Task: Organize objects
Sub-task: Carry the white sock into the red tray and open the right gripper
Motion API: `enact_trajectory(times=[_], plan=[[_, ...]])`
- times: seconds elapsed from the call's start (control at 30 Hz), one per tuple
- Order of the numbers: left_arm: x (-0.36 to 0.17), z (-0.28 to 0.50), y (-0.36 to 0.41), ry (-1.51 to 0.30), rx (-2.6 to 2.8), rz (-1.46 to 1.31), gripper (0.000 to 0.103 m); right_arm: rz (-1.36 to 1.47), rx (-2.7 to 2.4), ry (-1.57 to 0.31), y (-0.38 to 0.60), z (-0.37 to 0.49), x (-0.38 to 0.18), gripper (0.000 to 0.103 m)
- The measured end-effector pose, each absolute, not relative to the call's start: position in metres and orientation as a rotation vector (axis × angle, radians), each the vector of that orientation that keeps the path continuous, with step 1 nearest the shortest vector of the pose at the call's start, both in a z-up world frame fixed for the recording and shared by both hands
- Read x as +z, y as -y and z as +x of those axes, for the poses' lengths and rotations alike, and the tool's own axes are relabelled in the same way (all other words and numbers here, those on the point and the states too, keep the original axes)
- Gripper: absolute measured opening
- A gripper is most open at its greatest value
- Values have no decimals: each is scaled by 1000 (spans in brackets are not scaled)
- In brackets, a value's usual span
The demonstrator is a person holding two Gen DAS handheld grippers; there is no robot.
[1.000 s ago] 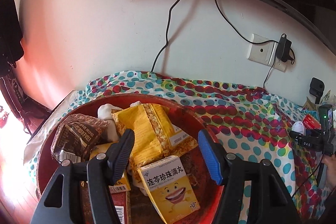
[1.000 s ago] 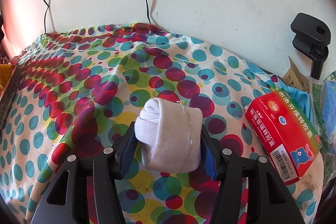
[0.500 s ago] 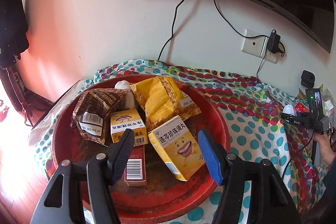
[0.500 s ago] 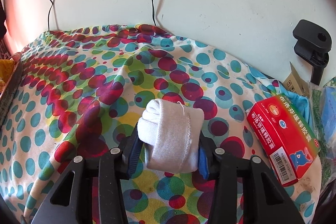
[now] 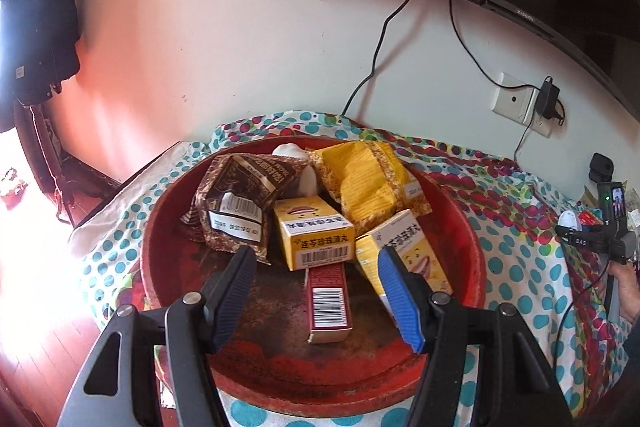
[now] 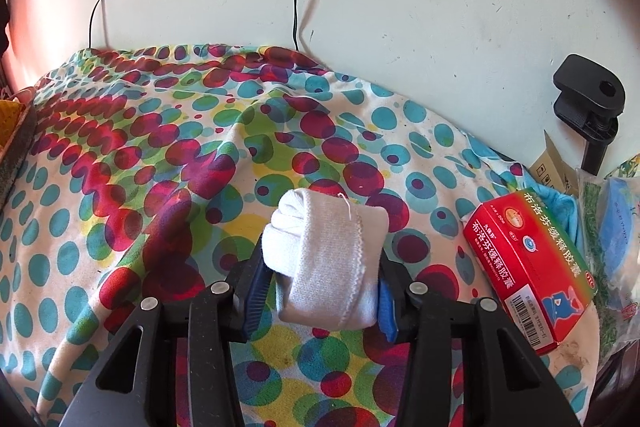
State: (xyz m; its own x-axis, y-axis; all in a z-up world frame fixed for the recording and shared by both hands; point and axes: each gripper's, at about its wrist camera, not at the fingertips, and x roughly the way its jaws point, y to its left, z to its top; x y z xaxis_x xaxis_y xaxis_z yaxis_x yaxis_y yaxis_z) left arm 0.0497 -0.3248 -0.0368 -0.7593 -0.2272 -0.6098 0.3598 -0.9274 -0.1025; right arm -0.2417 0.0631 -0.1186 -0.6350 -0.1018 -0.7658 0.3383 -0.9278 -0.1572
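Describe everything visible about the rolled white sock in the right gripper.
The rolled white knitted sock is a soft, stubby bundle, its outer cuff wrapped round the roll with a stitched edge and a loose thread at the top. It sits upright between the right gripper's blue pads, which press its sides, above the polka-dot cloth. Its underside is hidden.

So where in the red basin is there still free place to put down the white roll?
The near-left floor of the red basin is bare, between its rim, the brown packet and the dark red box. The back and right are crowded with the yellow bag and two yellow boxes.
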Motion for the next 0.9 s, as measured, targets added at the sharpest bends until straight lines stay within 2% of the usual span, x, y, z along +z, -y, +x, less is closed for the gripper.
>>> enact_trajectory(times=[0.2, 0.47, 0.9], plan=[[-37, 52, 327, -316, -2663, 879, 65, 1165, -2600, -423, -45, -236, -109, 42], [-35, 52, 331, -309, -2646, 866, 65, 1061, -2529, -391, 0, -219, -71, 43], [-32, 68, 364, -433, -2530, 799, 65, 953, -2217, -350, 146, -147, -30, 44]])
